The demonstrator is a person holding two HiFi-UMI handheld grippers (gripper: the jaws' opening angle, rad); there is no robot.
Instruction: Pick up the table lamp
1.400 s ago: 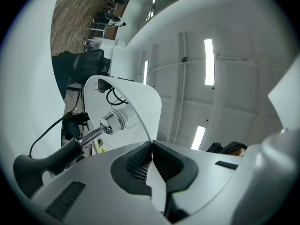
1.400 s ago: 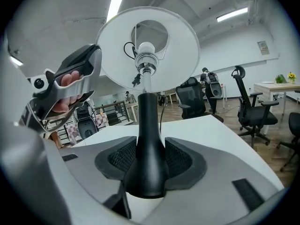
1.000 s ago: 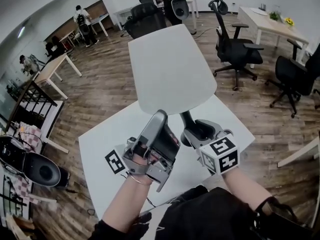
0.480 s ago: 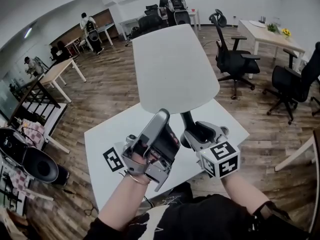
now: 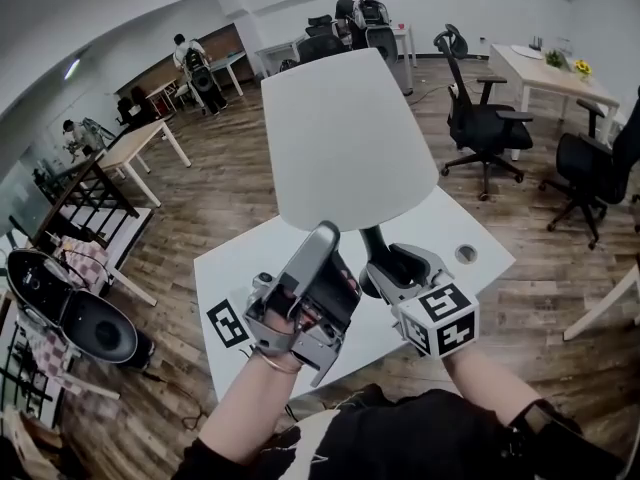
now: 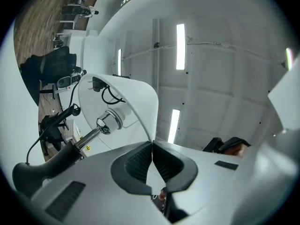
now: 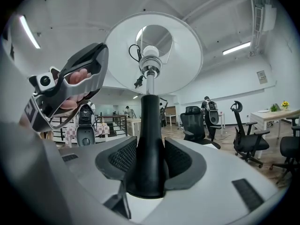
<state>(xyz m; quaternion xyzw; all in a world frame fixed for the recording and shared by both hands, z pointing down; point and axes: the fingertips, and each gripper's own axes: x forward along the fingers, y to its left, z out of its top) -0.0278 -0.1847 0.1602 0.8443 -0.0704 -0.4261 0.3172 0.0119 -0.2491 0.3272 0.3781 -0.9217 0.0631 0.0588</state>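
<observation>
Left tool (image 6: 152, 146) first: its two ribbed pads are pressed flat together. The thin lower rim of the white cone-shaped shade (image 6: 136, 97) runs straight down into the seam between them, so the shade is pinched by its edge. This tool points steeply upward.

Over to the right tool (image 7: 150, 159): its jaws are set wide apart, and both pads bear on the thick black stem (image 7: 150, 135) of the table lamp (image 5: 345, 143), which stands upright between them. Above that grip the stem narrows to a chrome tube (image 7: 150, 83). Then comes the bulb socket (image 7: 151, 54) inside the shade, with a black cable (image 7: 137, 81) hanging beside it.

In the head view the two tools sit side by side, near the person. The left one reaches up to the shade's near rim, and the right one is just beside it, on the stem under the shade. The lamp is up in front of the person, gripped by both tools. Its shade leans away and covers much of the white counter (image 5: 225, 278) below, and the lamp's base doesn't show.

Around the counter is wood-plank floor (image 5: 220, 178). There are black office chairs (image 5: 490, 118) to the right and a light wooden table (image 5: 135, 146) far left. A person with a backpack (image 5: 358, 3) stands by the far wall.
</observation>
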